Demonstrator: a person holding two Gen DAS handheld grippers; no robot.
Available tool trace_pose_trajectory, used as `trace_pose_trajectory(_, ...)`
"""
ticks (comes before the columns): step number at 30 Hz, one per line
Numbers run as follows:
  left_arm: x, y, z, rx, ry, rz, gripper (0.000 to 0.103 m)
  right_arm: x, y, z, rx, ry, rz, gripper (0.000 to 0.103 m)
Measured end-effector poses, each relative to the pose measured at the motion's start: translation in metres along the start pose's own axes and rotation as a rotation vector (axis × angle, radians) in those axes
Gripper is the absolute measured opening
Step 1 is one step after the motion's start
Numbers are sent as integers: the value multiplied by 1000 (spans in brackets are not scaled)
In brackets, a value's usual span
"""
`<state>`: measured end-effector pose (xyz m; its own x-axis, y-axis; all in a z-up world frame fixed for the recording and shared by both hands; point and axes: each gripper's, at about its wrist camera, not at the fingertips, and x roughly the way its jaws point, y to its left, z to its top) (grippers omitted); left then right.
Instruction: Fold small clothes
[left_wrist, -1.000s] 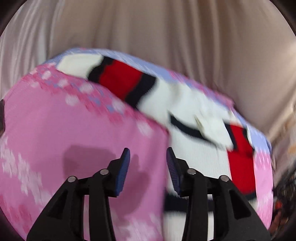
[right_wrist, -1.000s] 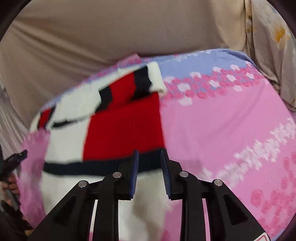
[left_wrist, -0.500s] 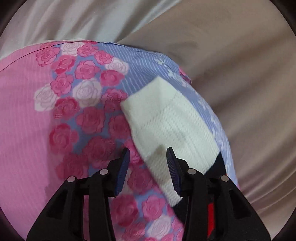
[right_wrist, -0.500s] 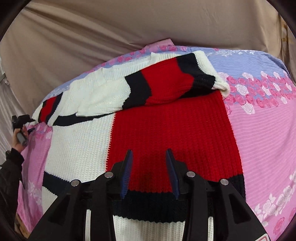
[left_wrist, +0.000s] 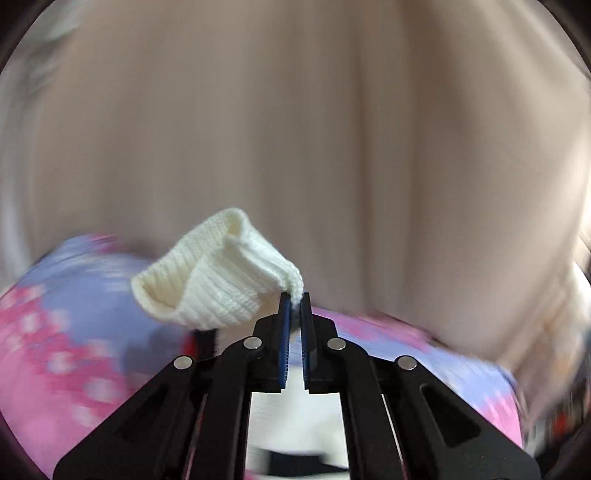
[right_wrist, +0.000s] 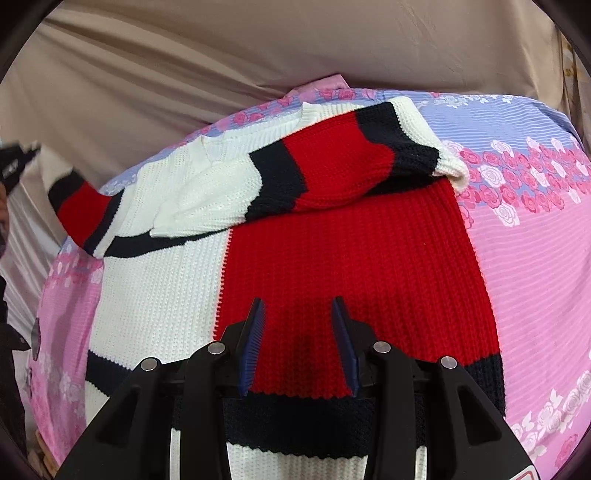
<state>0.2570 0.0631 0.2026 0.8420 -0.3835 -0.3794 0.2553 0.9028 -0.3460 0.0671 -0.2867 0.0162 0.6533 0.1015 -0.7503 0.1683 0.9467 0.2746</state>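
A small knit sweater in red, white and black blocks lies flat on a pink and lilac rose-print sheet. Its right sleeve is folded across the chest. Its left sleeve is lifted off the sheet at the far left. My left gripper is shut on the white cuff of that sleeve and holds it in the air. My right gripper is open and empty, low over the red front panel near the hem.
A beige draped cloth hangs behind the bed and fills the back of the left wrist view. The sheet's edge drops away at the left. Dark clutter sits at the lower left.
My left gripper has closed on the white sleeve cuff and lifted it off the sheet. My right gripper has stayed open and edged closer over the red panel.
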Motion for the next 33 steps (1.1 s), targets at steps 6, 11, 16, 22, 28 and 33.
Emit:
trace_pose_trajectory(6, 75, -136, -127, 61, 326, -225, 29, -3, -12, 3, 27, -29, 15, 37)
trace_pose_trajectory(11, 78, -124, -214, 14, 387, -127, 42, -20, -46, 3, 56, -31, -11, 41)
trace_pose_trajectory(16, 53, -33, -209, -178, 360, 30, 52, -26, -61, 29, 15, -12, 49, 53)
trace_pose_trajectory(22, 55, 38, -202, -383, 340, 128, 52, 36, -33, 69, -15, 55, 135, 53)
trace_pose_trajectory(28, 53, 72, -202, -494, 339, 74, 52, 94, -17, 79, 89, 166, 207, 53)
trace_pose_trajectory(33, 54, 92, -200, -593, 328, 41, 52, 91, -6, 82, 119, 141, 264, 54)
